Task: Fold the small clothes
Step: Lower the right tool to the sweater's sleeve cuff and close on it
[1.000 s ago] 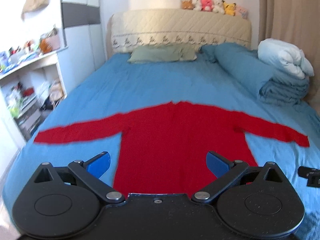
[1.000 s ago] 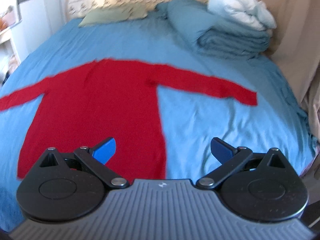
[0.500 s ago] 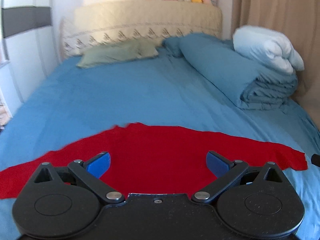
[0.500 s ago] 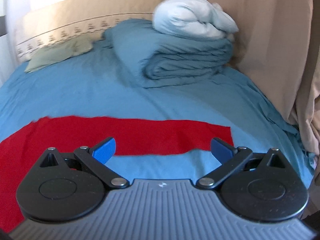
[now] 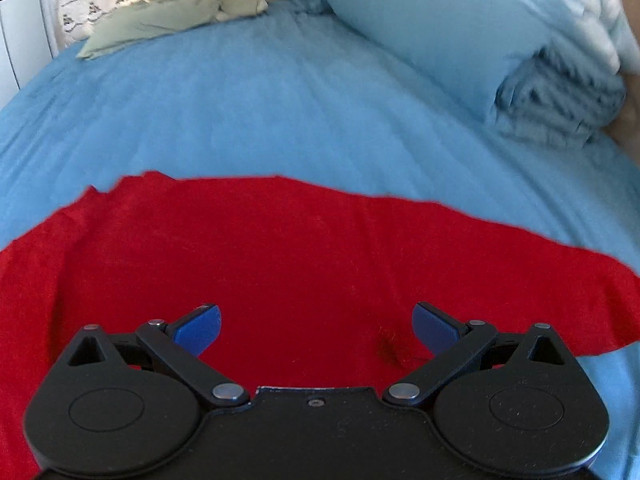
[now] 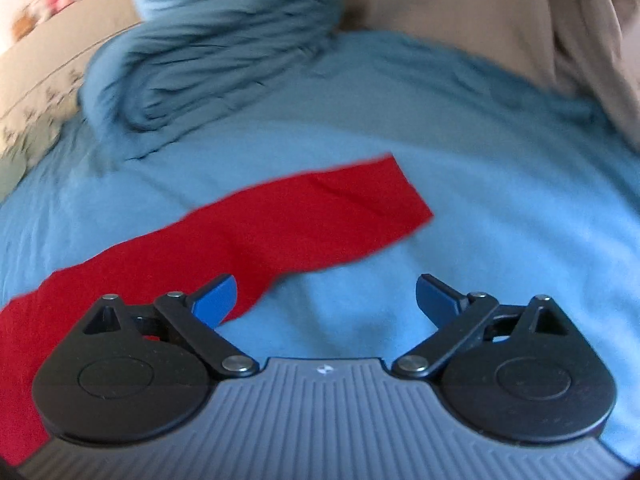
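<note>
The red long-sleeved top (image 5: 280, 264) lies spread flat on the blue bedsheet (image 5: 260, 120), on the near part of the bed, well apart from the folded blue duvet (image 5: 460, 40) and the green pillow (image 5: 160, 24) at the head end. It looks like a soft, light knit, limp rather than stiff: it should drape and sag wherever it is lifted, and a pinch is likely to take up the sheet beneath as well unless it is made right at an edge. The best holds, by my judgement, are the cuff and the shoulder seam, so that a sleeve can be carried over onto the body in one sweep.

The left gripper (image 5: 316, 322) hangs over the body of the top, its blue fingertips (image 5: 200, 326) spread wide with red cloth filling the gap between them; it holds nothing. Whether the tips touch the cloth I cannot tell.

The right gripper (image 6: 326, 296) is likewise wide apart and empty. In its view the sleeve (image 6: 280, 224) runs out from the top toward the duvet side, and its cuff (image 6: 404, 196) lies ahead of the gripper. Its left finger overlaps the sleeve's lower edge; the other stands over bare sheet.
</note>
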A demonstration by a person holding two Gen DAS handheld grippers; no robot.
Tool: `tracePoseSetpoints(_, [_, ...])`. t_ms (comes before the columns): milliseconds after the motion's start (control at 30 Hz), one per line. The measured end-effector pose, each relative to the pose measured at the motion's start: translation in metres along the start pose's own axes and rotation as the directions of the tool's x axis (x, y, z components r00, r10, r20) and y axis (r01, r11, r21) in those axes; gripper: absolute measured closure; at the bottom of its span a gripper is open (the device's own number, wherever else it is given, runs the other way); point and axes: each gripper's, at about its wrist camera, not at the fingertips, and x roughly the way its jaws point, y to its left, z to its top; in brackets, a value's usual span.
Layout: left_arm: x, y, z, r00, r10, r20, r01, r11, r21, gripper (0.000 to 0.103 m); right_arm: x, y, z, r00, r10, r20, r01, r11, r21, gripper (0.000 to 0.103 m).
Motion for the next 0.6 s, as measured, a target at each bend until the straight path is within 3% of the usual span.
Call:
tracePoseSetpoints(100, [0.022,-0.006,-0.003,1.0,-0.008,-0.024,0.008,1.0,0.014,0.0,0.019,-0.016,-0.009,1.0,0.023,-0.001,-0.023,0.994,0.103,0.004])
tracePoseSetpoints(233, [0.037,-0.007,-0.003,1.0,-0.006,-0.018,0.006,1.0,0.023,0.0,0.032,-0.023,-0.008,0.997,0.041,0.071,-0.052,0.985,0.164,0.006])
tracePoseSetpoints(367, [0.039,-0.002,0.0,1.0,-0.007,-0.018,0.007,1.0,0.009,0.0,0.043,-0.03,-0.004,0.992,0.064,0.105,-0.087,0.968,0.236,0.021])
tracePoseSetpoints(600, [0.04,0.001,0.001,1.0,0.001,-0.023,-0.001,1.0,0.019,0.0,0.037,-0.052,-0.006,0.98,0.146,0.138,-0.191,0.889,0.415,0.023])
